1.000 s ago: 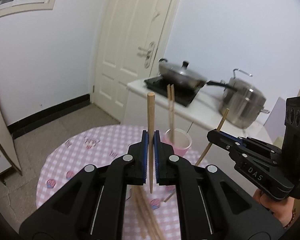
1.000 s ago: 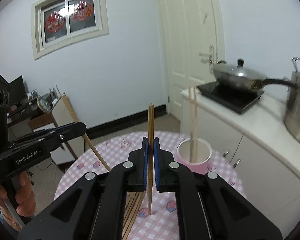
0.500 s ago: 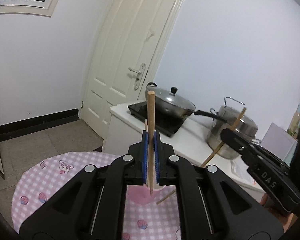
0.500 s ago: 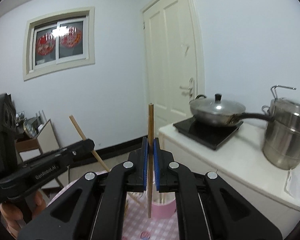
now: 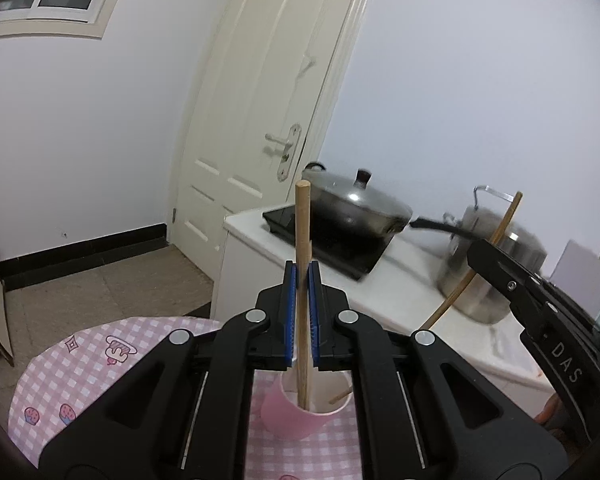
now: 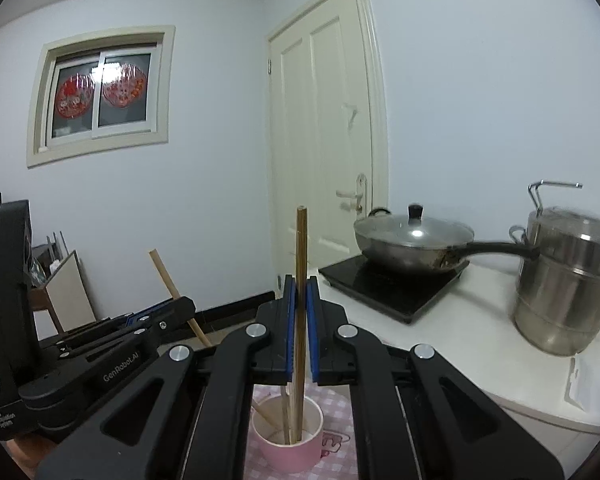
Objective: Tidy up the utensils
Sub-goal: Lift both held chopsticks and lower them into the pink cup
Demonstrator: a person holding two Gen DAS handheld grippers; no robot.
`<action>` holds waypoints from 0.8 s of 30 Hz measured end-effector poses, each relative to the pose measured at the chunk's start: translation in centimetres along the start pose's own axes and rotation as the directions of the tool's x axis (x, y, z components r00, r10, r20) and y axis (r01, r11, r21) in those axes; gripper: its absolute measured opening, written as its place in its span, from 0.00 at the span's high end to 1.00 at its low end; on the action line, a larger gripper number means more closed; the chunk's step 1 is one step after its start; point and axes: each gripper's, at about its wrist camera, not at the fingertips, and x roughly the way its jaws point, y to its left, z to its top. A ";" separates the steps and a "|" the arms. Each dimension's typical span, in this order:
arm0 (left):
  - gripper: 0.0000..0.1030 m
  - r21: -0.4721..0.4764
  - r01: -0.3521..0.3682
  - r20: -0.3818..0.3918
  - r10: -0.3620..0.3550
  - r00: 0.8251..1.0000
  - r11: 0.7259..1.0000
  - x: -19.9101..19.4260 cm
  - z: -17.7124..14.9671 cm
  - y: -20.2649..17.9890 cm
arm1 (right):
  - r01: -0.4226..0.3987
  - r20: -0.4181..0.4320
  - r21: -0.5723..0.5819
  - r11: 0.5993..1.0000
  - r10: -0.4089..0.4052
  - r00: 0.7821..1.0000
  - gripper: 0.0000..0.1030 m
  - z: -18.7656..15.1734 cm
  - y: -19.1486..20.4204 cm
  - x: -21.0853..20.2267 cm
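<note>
Fingers of the left gripper [image 5: 301,312] pinch a pale chopstick [image 5: 302,240] upright, its tip inside the pink cup [image 5: 300,420] on the tabletop [image 5: 80,368]. Likewise the right gripper [image 6: 300,320] clamps a darker chopstick [image 6: 301,256] vertically, aligned for dropping into the same cup

Soft, even indoor light fills both views, and the walls read cool and pale. A small white glare spot sits on the wok lid [image 6: 414,232]. The steel pot [image 5: 496,272], right of the wok, is smeared by motion blur. Fisheye bending curves the door [image 6: 324,140] left of the wok, and the corners fall dark.
</note>
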 end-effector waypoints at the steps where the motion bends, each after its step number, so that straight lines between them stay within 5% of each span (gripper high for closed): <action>1: 0.94 0.005 -0.002 -0.006 0.002 1.000 1.000 0.2 -0.2 0.1 | 0.000 -0.010 0.002 1.000 0.000 1.000 0.96 -0.5 -0.1 0.3; 24: 0.93 0.056 0.008 -0.235 0.006 0.972 0.998 3.1 -3.2 1.5 | -0.002 -0.174 0.084 0.996 0.017 0.985 0.96 -4.7 -1.8 2.3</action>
